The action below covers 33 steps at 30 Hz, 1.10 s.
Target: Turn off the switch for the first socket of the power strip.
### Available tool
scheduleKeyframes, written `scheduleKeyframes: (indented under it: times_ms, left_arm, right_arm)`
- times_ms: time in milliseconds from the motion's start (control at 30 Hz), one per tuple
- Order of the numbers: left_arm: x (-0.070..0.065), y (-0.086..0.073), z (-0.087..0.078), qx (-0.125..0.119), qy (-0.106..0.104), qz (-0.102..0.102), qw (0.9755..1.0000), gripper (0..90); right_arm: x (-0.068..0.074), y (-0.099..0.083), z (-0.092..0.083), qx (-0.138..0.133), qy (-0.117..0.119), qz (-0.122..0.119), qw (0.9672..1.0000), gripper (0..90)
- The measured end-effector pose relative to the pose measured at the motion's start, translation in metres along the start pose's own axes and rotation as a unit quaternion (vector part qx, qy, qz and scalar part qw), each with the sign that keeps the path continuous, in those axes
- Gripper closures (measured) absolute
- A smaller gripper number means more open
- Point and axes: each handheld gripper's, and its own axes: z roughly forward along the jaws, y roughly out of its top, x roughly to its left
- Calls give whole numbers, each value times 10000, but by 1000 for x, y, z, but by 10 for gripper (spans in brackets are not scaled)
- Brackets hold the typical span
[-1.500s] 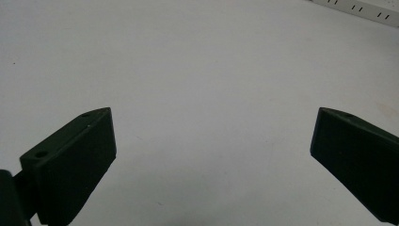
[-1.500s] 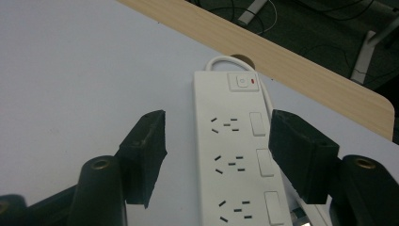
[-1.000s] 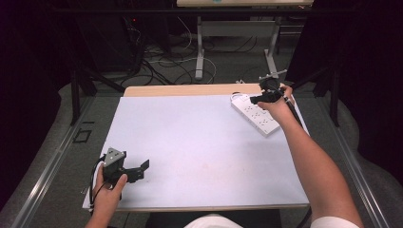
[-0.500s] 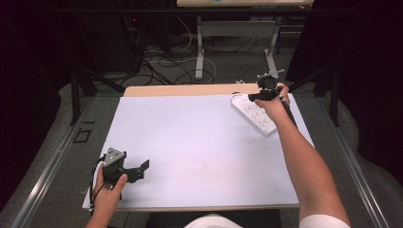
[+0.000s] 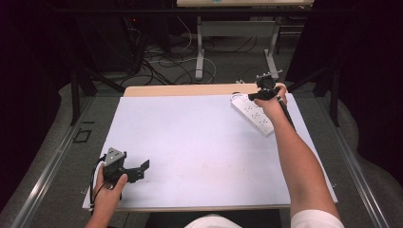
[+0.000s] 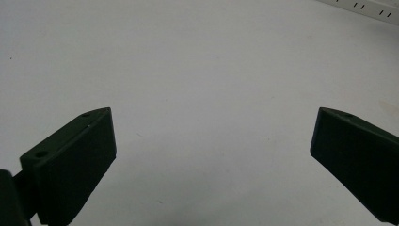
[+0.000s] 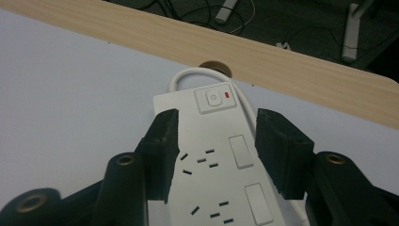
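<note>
- Power strip (image 5: 253, 113) lies flat at the table's (image 5: 190, 142) far right corner, angled, switch end toward the wooden back edge; its white cord (image 7: 186, 75) loops off to the grommet hole there.
- Your right gripper (image 7: 214, 141) is over the switch end. Its jaws have just been closing and now straddle the strip's 2 long sides, part-spread. I can't tell whether the pads actually press the casing yet, so I'd call it not gripped.
- Likely reason for that approach: clamping across the narrow width near the switch (image 7: 215, 99) gives you the firmest hold and keeps clear of the sockets.
- Your left gripper (image 5: 135, 170) is parked at the near left corner, well apart from the strip, fingers spread wide with nothing between them, just bare tabletop. Looks like it's waiting its turn, out of the right arm's way.
</note>
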Motion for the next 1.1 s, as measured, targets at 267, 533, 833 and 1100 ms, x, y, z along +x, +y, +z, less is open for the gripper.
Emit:
scheduleKeyframes:
  times_ms: [267, 533, 833, 1100]
  left_arm:
    - [0, 0, 0, -9, 10, 7, 10000, 6]
    - [1, 0, 0, 0, 17, 14, 10000, 6]
    - [1, -1, 0, 2, 38, -29, 10000, 6]
    - [2, -1, -2, -11, 49, -89, 9999, 6]
  right_arm:
    - [-7, 0, 8, 20, -5, 11, 10000, 612]
    - [-13, -3, 15, -6, -86, 211, 9997, 679]
    - [-18, -6, 25, -6, 20, 290, 9996, 750]
    - [-20, -10, 34, 140, -34, 332, 9993, 839]
